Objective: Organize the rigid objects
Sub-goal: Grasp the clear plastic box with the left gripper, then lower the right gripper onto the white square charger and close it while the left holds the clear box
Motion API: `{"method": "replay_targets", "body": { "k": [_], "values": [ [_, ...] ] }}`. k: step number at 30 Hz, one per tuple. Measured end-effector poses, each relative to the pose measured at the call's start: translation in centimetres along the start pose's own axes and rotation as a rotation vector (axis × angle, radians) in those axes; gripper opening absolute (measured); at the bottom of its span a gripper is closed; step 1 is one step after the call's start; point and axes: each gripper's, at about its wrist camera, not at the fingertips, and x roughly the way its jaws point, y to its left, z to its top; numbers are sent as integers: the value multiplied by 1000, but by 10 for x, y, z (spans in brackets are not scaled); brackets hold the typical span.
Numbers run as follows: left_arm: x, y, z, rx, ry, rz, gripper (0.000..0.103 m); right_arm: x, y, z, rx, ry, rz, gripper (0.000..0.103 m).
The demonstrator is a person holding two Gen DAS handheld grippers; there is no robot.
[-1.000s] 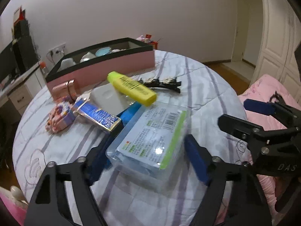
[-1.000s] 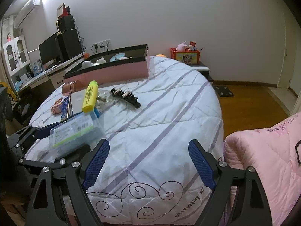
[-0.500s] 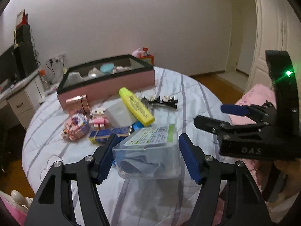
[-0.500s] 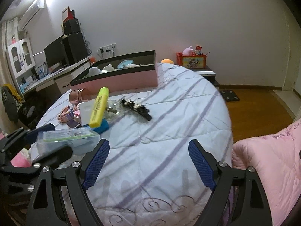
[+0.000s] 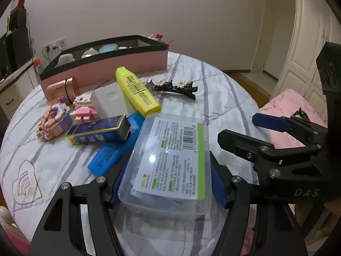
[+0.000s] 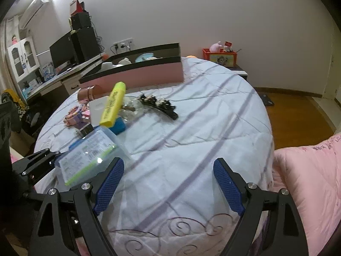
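My left gripper (image 5: 168, 183) is shut on a clear plastic box (image 5: 170, 162) with a green-edged label, held above the near edge of the bed; the box also shows in the right wrist view (image 6: 89, 155). My right gripper (image 6: 168, 183) is open and empty over the striped bedspread, just right of the box. Beyond lie a yellow highlighter (image 5: 136, 91), a blue-and-gold carton (image 5: 98, 131), blue cases (image 5: 106, 157), a white box (image 5: 108, 102), toy brick figures (image 5: 55, 121) and a black hair clip (image 5: 177, 87).
A pink storage box (image 5: 106, 66) with a black rim stands at the back of the round bed and holds several items. A copper cylinder (image 5: 61, 87) lies before it. A pink quilt (image 6: 309, 181) is at right, a desk with a monitor (image 6: 61, 51) at left.
My left gripper has closed on the clear box, lifted it level, and now tilts it forward and down. The right gripper has stayed open, shifting slightly toward the box.
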Motion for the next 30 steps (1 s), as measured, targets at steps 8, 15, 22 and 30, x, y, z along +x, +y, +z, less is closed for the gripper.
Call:
{"method": "replay_targets", "body": {
  "k": [8, 15, 22, 30],
  "values": [
    [-41, 6, 5, 9, -93, 8, 66, -14, -1, 9, 22, -52, 34, 87],
    [-71, 50, 5, -62, -129, 124, 66, -7, 17, 25, -14, -61, 48, 87],
    [-68, 94, 4, -145, -108, 250, 66, 14, 47, 41, -71, -31, 90, 87],
    [-64, 118, 6, -181, -114, 283, 66, 44, 93, 64, -133, -13, 199, 82]
  ]
}}
